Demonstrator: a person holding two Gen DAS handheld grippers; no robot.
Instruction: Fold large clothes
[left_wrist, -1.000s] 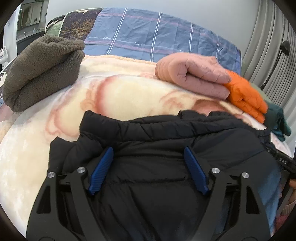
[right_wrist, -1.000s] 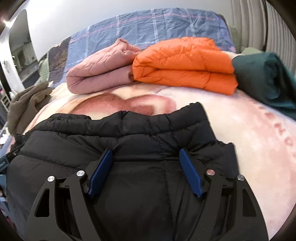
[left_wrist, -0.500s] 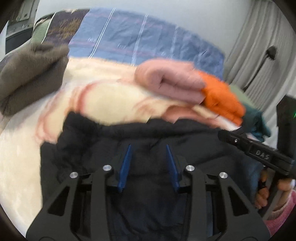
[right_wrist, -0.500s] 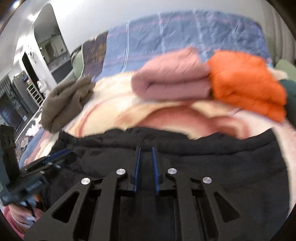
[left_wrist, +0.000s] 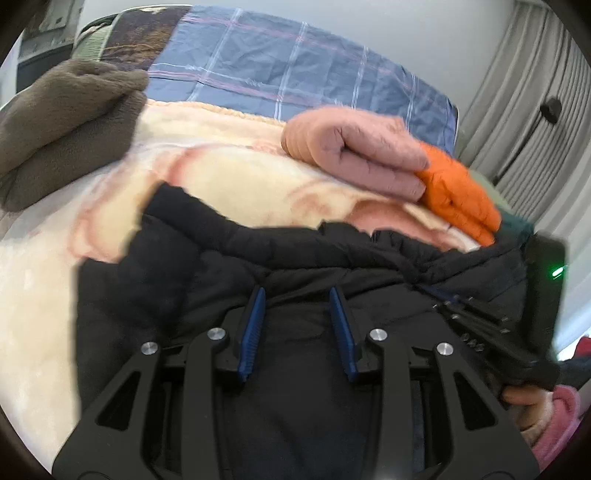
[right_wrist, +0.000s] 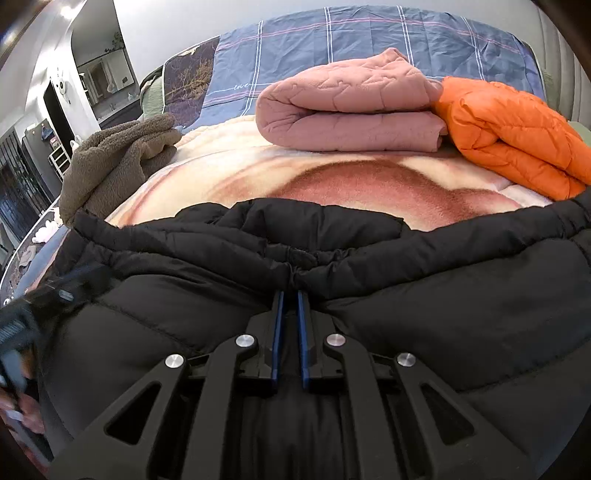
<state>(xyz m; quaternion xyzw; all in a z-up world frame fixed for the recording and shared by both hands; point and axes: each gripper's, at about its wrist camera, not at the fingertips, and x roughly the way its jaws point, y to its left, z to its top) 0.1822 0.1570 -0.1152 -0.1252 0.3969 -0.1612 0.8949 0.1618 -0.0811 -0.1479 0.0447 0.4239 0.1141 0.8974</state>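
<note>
A black puffer jacket (left_wrist: 221, 266) lies spread on the cream and pink blanket (left_wrist: 229, 173), its gathered hem facing away from me. My left gripper (left_wrist: 297, 291) has a thick fold of the jacket between its blue pads, and its jaws are opening slightly. In the right wrist view my right gripper (right_wrist: 290, 293) is closing on a pinch of the black jacket (right_wrist: 443, 295) just below the hem, the pads nearly together. The other gripper (left_wrist: 480, 321) shows at the right edge of the left wrist view, held by a hand (left_wrist: 524, 398).
Behind the jacket lie a folded pink quilted garment (right_wrist: 351, 107) and a folded orange puffer (right_wrist: 517, 136). A brown fleece (right_wrist: 114, 166) is heaped at the left. A blue plaid cover (right_wrist: 369, 40) runs along the back. Curtains (left_wrist: 535, 92) hang at right.
Both grippers went from wide open over the jacket to closed on its fabric. The right gripper moved left along the jacket toward the middle of the hem, which now bunches up.
</note>
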